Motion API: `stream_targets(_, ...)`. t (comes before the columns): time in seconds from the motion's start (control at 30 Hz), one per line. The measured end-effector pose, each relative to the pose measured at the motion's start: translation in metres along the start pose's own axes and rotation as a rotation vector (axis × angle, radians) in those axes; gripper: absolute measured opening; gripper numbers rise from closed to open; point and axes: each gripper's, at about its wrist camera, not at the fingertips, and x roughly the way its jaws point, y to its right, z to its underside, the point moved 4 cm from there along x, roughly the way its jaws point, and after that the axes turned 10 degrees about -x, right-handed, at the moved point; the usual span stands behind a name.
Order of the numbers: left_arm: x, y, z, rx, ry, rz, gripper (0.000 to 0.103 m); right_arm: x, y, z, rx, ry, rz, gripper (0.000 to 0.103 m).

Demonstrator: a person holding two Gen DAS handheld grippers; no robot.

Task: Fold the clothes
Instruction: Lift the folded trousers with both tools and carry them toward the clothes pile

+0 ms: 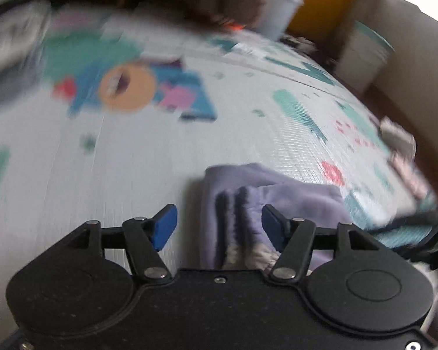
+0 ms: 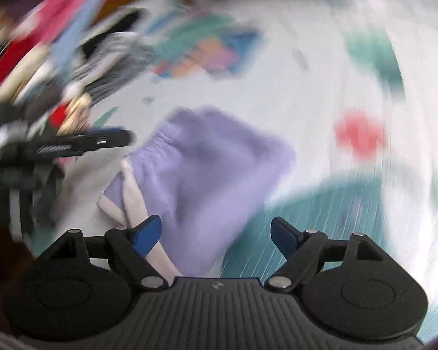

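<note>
Lying on the patterned play mat (image 1: 166, 151), the lilac garment (image 1: 277, 198) sits directly ahead of and just under both claws, already gathered into a compact, roughly folded shape. Left claw (image 1: 219, 227): jaws wide, nothing between the pads; the garment occupies the right half of its gap and runs off toward its right side, with bare mat to its left. Right claw (image 2: 216, 233): jaws wide, empty; the garment (image 2: 207, 169) fills the left half of its gap, with a pale lining or waistband edge at the near left. Long axis appears to run away from the right claw, up and left. Judgement: garment lies between the two claws, about equally near each. Pile of unsorted clothes (image 2: 43, 58) is far left in the right wrist view. Both views are motion-blurred.
</note>
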Motion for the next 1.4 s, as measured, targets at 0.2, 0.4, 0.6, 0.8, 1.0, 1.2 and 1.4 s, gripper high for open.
stream_targets(0.2, 0.016, -0.002, 0.012, -0.095, -0.108, 0.024, 0.057, 0.024, 0.012, -0.01, 0.154, -0.015, -0.076, 0.05)
stream_targets(0.4, 0.001, -0.004, 0.036, -0.234, -0.077, -0.001, 0.036, 0.035, 0.007, -0.032, -0.018, 0.008, -0.067, 0.047)
stream_targets(0.6, -0.031, -0.014, 0.062, -0.442, 0.021, 0.056, 0.065, 0.036, 0.03, -0.068, 0.0, 0.05, -0.082, 0.067)
stream_targets(0.8, -0.021, -0.003, 0.057, -0.427, 0.006, 0.041, 0.066, 0.038, 0.029, -0.043, 0.016, -0.007, -0.115, 0.068)
stream_targets(1.0, -0.004, 0.014, 0.058, -0.364, -0.013, -0.038, 0.051, 0.037, 0.013, -0.031, -0.013, -0.045, -0.123, 0.048)
stream_targets(1.2, -0.014, -0.003, 0.052, -0.437, 0.008, -0.012, 0.031, 0.035, -0.009, -0.05, -0.102, -0.054, -0.09, 0.038)
stream_targets(1.4, -0.053, -0.007, 0.015, -0.41, 0.15, 0.033, 0.029, 0.028, -0.048, -0.095, -0.214, 0.008, -0.111, 0.037)
